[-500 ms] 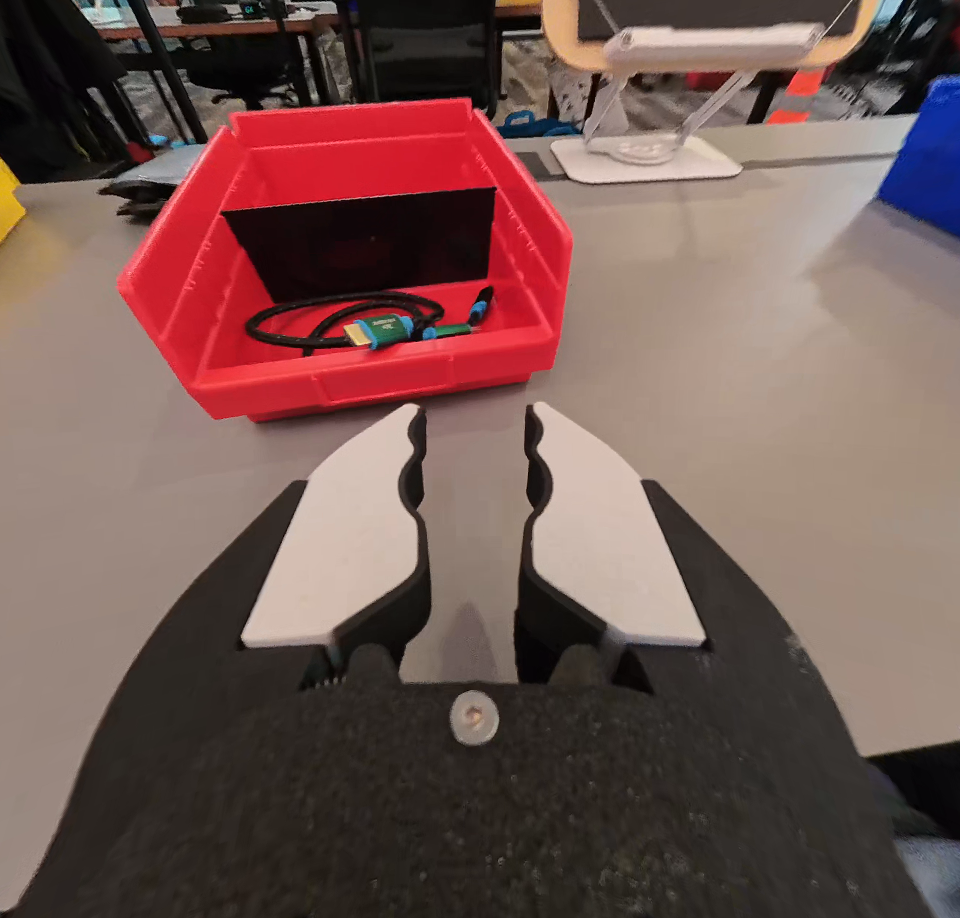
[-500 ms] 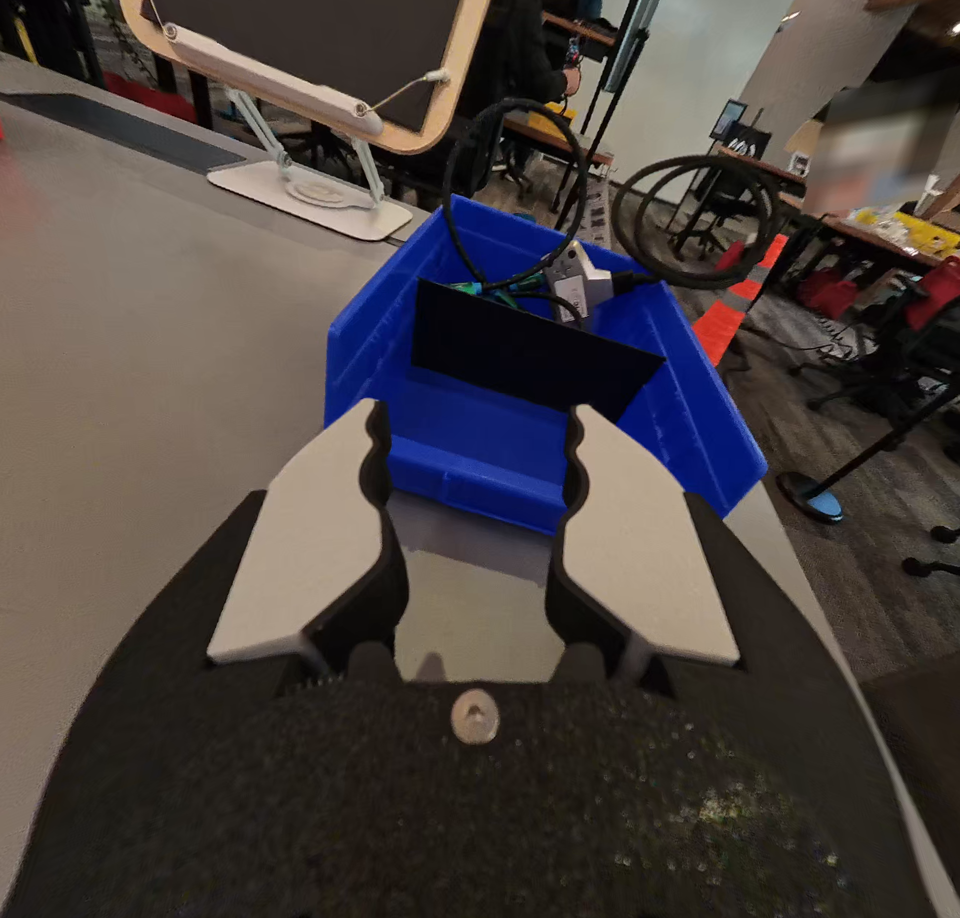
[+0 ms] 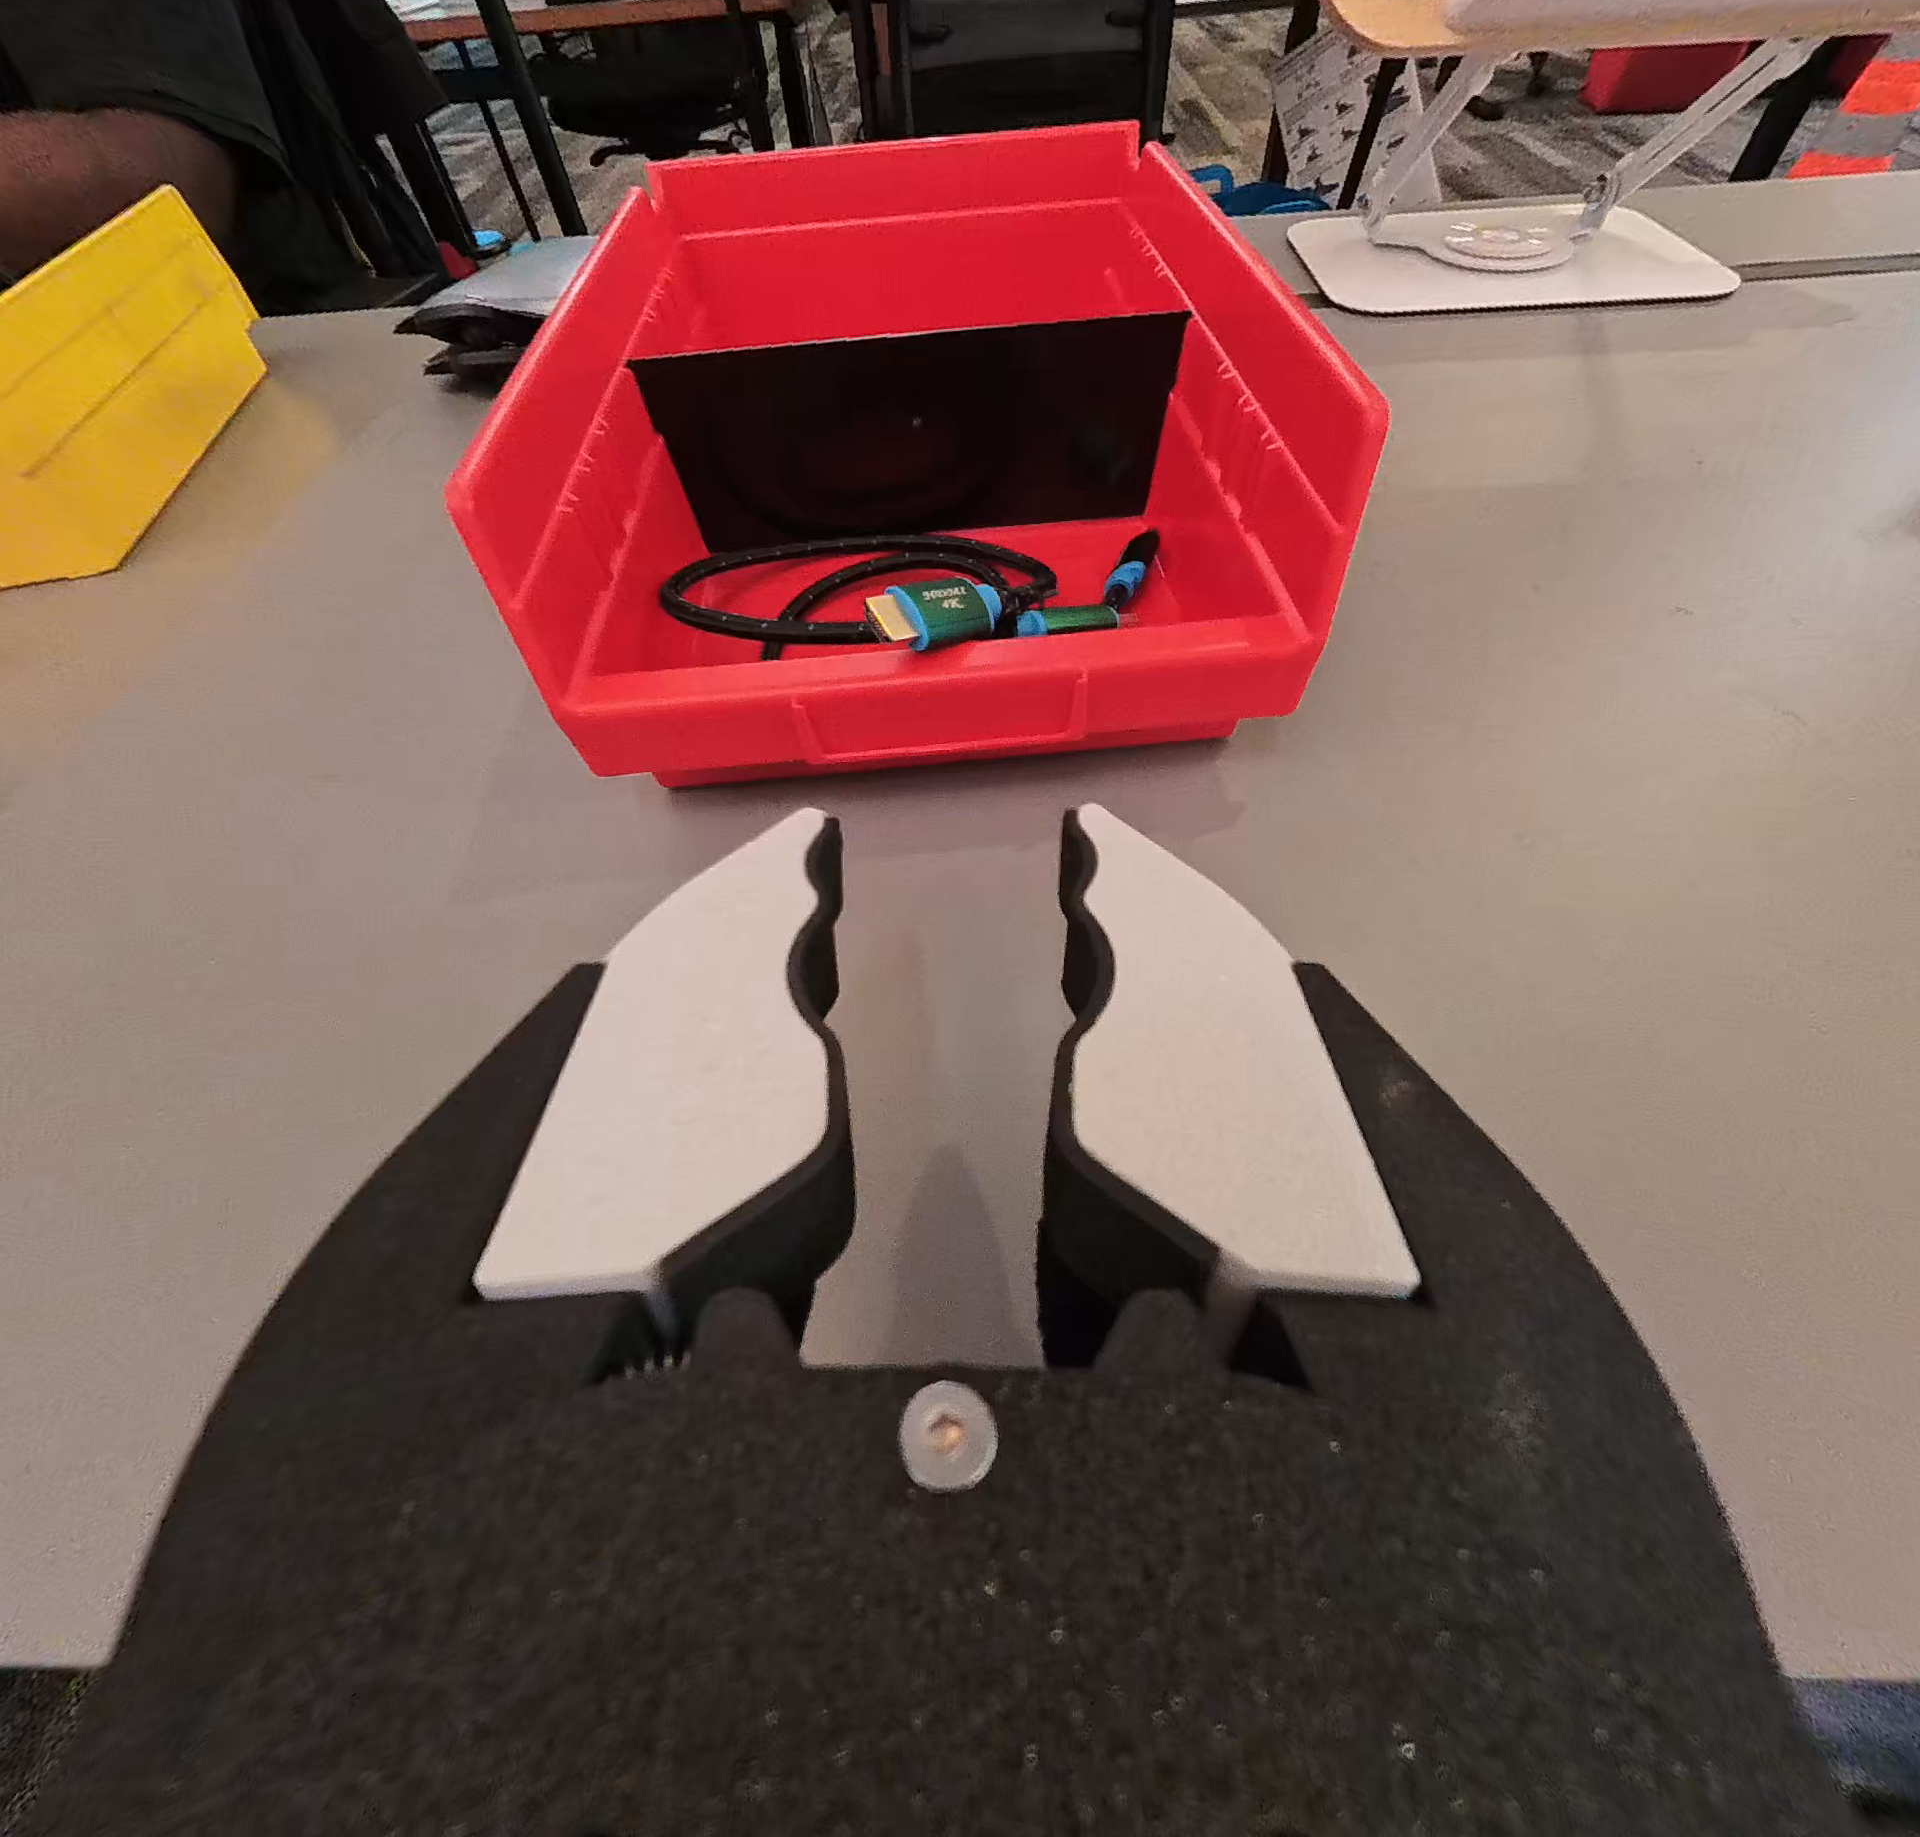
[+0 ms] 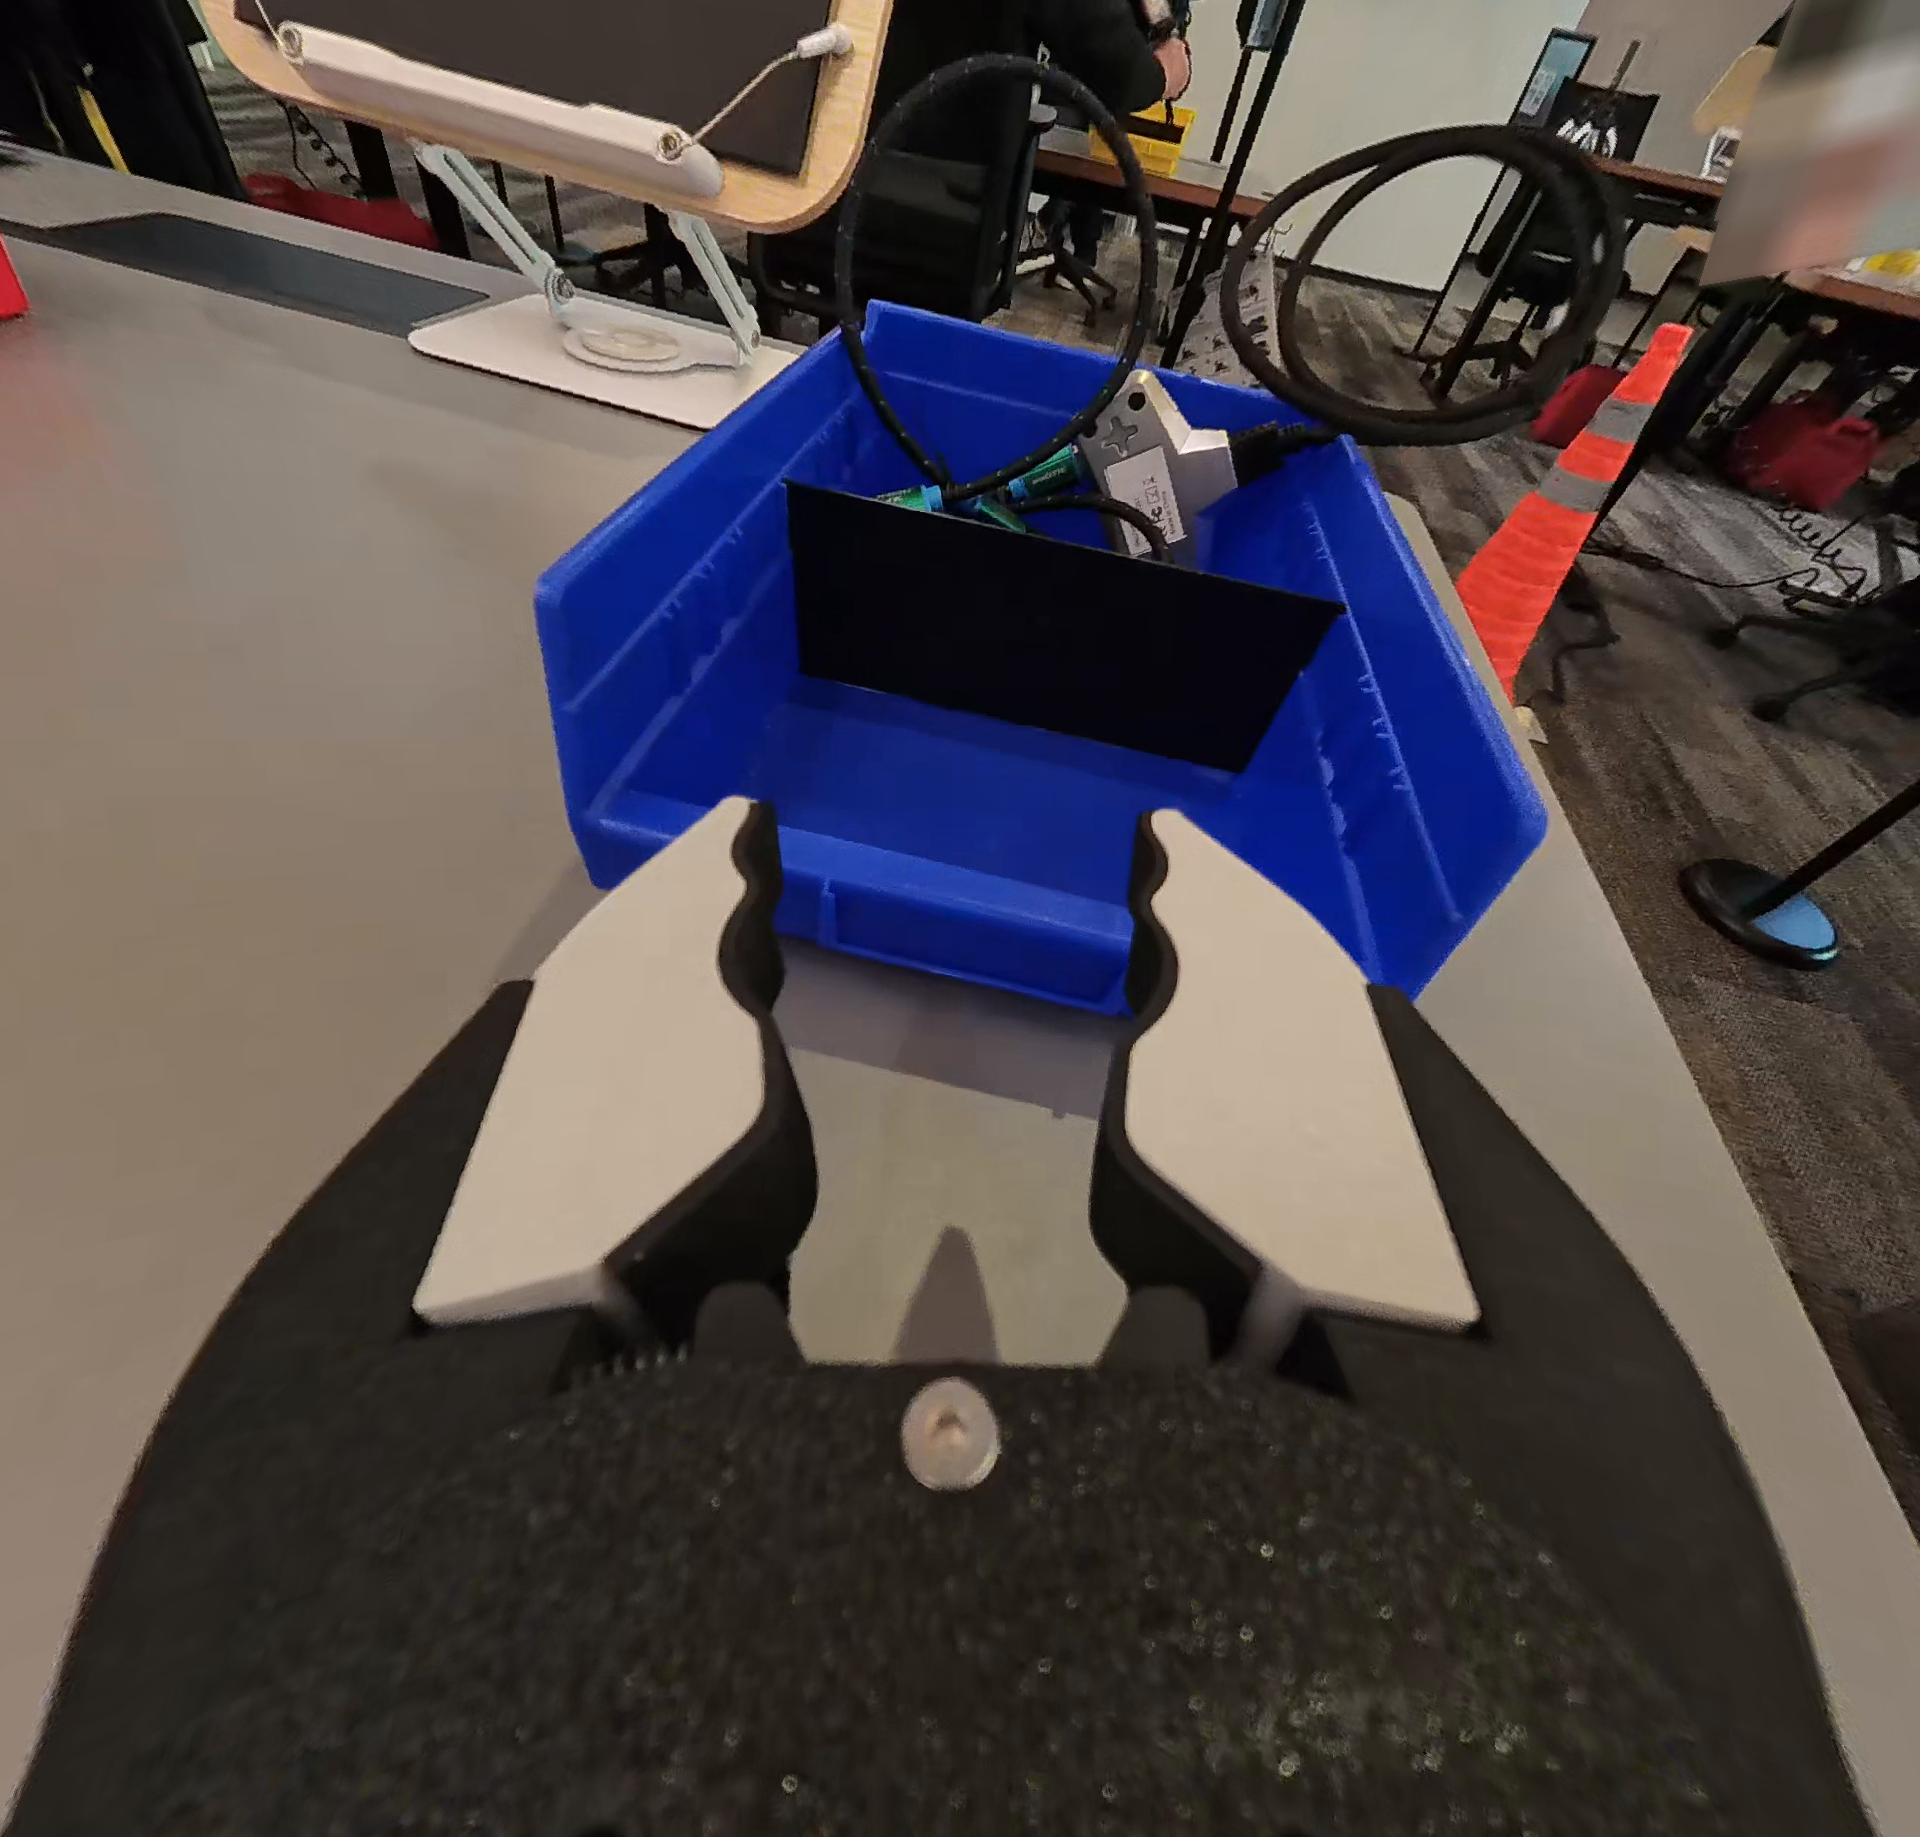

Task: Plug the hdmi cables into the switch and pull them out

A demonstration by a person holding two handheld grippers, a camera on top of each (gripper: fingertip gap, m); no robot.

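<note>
Bench (image 3: 312, 956) grey and flat spreads under both my tools. On my left a yellow bin (image 3: 104, 395) sits at the edge; next comes the red bin (image 3: 935, 717), just ahead of my left tool (image 3: 945, 831), whose fingers stand spread with nothing between them. Inside that bin, in front of a black divider (image 3: 904, 437), lies a coiled black hdmi cable (image 3: 831, 582) with a green and blue plug (image 3: 930, 608) — resting on the bin floor, untouched. Further right stands a white stand (image 3: 1507, 260) holding a wood-framed panel. My right tool (image 4: 945, 831) is spread wide too, empty, its tips over the front lip of the blue bin (image 4: 935, 914). Behind that bin's dark divider (image 4: 1039, 624) the silver switch (image 4: 1153, 457) leans tilted — black cables (image 4: 997, 177) already plugged into it loop up above the rim.
</note>
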